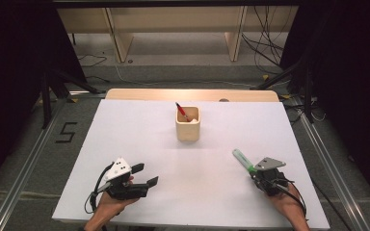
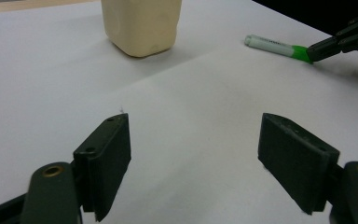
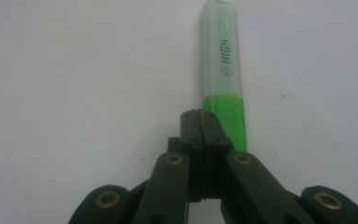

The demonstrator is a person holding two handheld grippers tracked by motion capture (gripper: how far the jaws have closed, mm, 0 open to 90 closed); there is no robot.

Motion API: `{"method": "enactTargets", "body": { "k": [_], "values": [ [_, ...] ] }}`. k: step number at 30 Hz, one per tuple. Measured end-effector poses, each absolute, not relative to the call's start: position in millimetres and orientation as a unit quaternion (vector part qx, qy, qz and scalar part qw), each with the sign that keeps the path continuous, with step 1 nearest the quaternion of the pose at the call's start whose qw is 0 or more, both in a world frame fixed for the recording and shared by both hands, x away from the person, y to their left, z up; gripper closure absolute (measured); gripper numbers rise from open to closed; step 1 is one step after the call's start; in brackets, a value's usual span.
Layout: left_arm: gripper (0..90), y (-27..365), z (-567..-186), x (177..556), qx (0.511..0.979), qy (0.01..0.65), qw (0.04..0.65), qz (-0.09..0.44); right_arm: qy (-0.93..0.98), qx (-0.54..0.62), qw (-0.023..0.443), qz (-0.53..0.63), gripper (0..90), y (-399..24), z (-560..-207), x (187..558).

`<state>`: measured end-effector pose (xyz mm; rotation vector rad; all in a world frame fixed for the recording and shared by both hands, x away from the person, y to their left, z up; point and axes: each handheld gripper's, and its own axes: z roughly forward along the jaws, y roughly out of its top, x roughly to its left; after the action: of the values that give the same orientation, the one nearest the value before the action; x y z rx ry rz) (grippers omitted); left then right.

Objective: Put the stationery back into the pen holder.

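A: Highlighter [image 1: 243, 160] lying flat on the worktop [image 1: 197, 192], over on the right side, well apart from the cream cup [image 1: 188, 124] with the red pen [image 1: 181, 110] in it.

B: Long axis?

A: Slanting away and leftward in the high view, roughly toward the cup. Clear cap end far, green end near. Seen along the right jaws, running almost straight ahead, offset a little to their right.

B: Right gripper [image 1: 256, 172], then?

A: Clenched. Pads pressed flat together, nothing between them. Tips right at the green end, overlapping its left edge. Touching it or just above it, hard to tell.

B: So no grasp on it.

A: Seemingly not. Probably calling for released jaws first, then a small sideways shift to straddle the barrel across its axis.

B: And the left gripper [image 1: 144, 174]?

A: Spread wide, holding nothing, low near the front left of the worktop, aimed across bare surface. Well apart from the highlighter. Nearer hand plainly the right.
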<state>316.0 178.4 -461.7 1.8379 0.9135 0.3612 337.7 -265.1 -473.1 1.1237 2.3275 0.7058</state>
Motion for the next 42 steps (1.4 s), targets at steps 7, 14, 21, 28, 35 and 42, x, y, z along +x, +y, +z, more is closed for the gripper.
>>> {"method": "enactTargets", "body": {
  "k": [7,14,21,28,35,42],
  "values": [
    [24.9,180,-461,316,0.759,0.38,0.507,0.151,0.843,0.42,0.226,0.247,90.0,-277,-473,342],
    [24.4,180,-460,316,0.757,0.377,0.511,0.152,0.842,0.427,0.224,0.244,90.0,-282,-473,345],
    [23.9,182,-460,317,0.755,0.378,0.514,0.152,0.843,0.41,0.207,0.281,75.3,-284,-449,345],
    [23.7,183,-460,318,0.754,0.377,0.516,0.15,0.864,0.397,0.163,0.263,42.9,-277,-441,365],
    [23.5,183,-460,318,0.754,0.377,0.517,0.15,0.876,0.396,0.141,0.237,32.5,-273,-444,387],
    [23.4,183,-460,318,0.754,0.377,0.517,0.147,0.88,0.405,0.121,0.219,29.5,-273,-452,404]
  ]
}}
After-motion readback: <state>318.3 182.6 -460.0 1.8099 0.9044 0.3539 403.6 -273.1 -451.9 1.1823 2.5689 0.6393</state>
